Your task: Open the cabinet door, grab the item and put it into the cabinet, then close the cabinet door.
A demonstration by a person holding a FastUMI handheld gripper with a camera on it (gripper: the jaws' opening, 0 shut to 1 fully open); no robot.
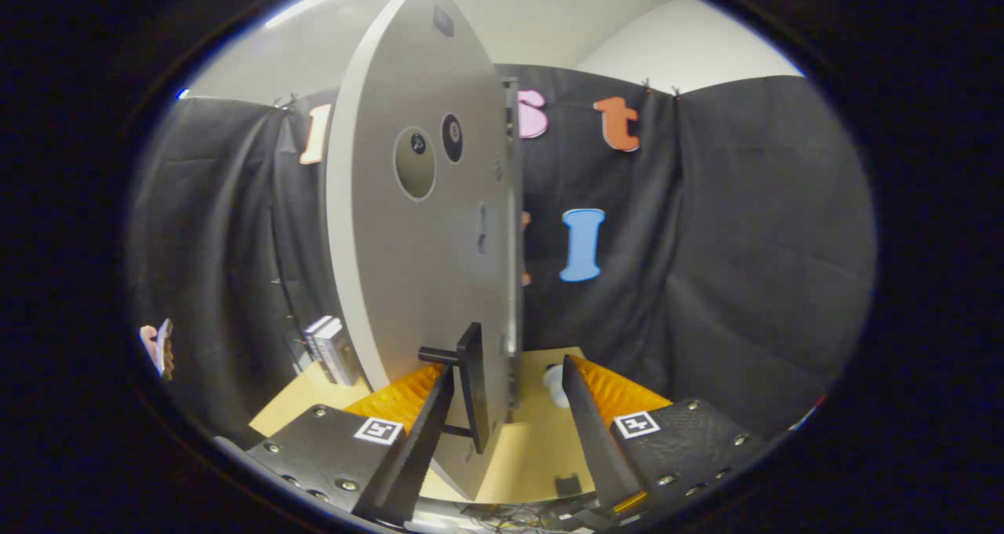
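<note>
Gripper view: the grey cabinet door (416, 228) stands swung open, edge-on, rising from the wooden counter (533, 448). The hand-held gripper (506, 397) is spread wide, its fingers apart, with the door's dark bar handle (471, 397) between them, nearer one finger and not pinched. A small white cup-like item (555, 383) sits on the counter just ahead of the other finger. Two boxes (331, 350) stand beyond the door, at the counter's far edge.

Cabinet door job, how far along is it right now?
Done: little that shows. In hand: the door stands edge-on just ahead, and the open gripper straddles its black handle, one finger close beside it, not clamped. Whether the door is being swung open or shut cannot be told. Left: a white item sits on the table beyond the fingers, so it likely has yet to go inside, then the door must be closed.
</note>
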